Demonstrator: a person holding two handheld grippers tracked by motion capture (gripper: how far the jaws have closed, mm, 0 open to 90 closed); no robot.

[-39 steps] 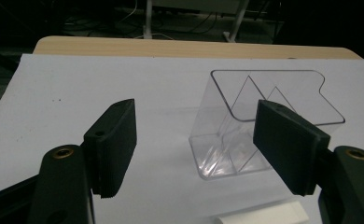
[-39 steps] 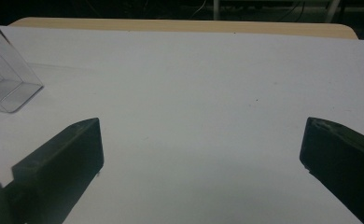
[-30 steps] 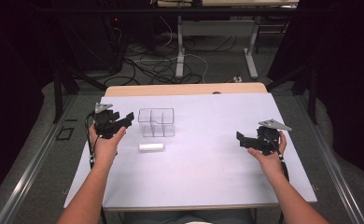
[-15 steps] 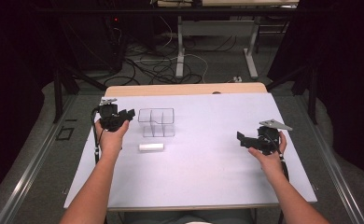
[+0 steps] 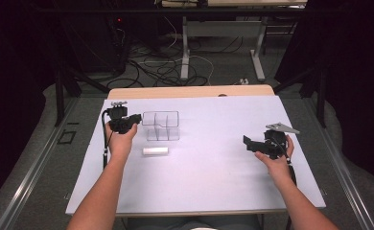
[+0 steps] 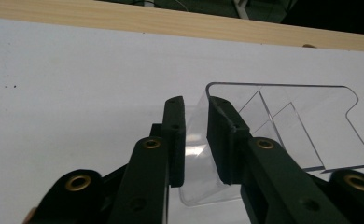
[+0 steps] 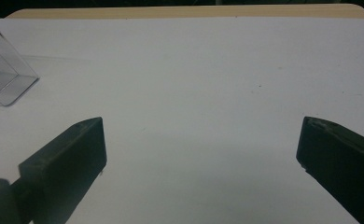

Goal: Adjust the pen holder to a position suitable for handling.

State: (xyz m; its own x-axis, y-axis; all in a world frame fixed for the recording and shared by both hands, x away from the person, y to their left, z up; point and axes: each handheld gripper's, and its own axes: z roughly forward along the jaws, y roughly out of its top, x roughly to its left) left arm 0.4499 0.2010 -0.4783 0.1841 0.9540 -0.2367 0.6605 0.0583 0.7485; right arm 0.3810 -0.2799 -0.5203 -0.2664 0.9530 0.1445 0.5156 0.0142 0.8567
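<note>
Your left tongs [image 6: 195,140] are sitting at the left wall of the clear box [image 6: 283,126], one jaw outside that wall and the other inside it; the jaws have just been closing, and in the left gripper view a thin gap is still showing between the outer pad and the plastic, so you are not yet clamping the wall. From above, your left hand [image 5: 120,141] is resting on the table [image 5: 214,187] just behind those tongs [image 5: 136,118], with the box [image 5: 161,125] lying straight ahead of their tips and its dividers showing through the clear sides. A white roll [image 5: 155,151] is lying flat just beside your left hand, on the near side of the box and apart from it. Your right tongs [image 7: 201,140] are standing wide open over bare table, nothing between the jaws, and a corner of the box [image 7: 5,79] is sitting well ahead and off to their left. From above, your right tongs [image 5: 248,142] are pointing across the table toward the box, well apart from it.
</note>
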